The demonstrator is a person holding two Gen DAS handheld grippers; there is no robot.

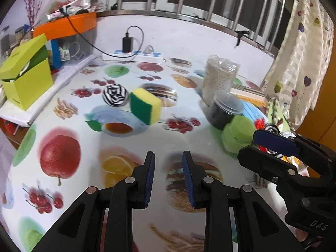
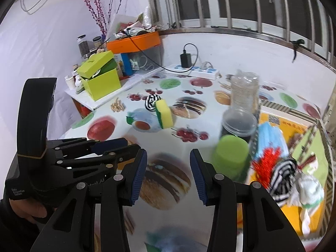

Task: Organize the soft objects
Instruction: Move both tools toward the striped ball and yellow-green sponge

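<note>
currently the worktop [image 1: 189,42] carries a yellow-green sponge [image 1: 145,105] on edge, touching a striped cloth ball [image 1: 115,95] behind it. left tongs [image 1: 168,178] and right tongs [image 2: 168,176] both spread, pinching nothing, above the worktop near the sponge.

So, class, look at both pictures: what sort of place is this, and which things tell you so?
Most likely a room in a home, at a dining or kitchen table. The fruit-printed tablecloth, the dish sponge, the barred window and the heart-patterned curtain all suggest it.
</note>
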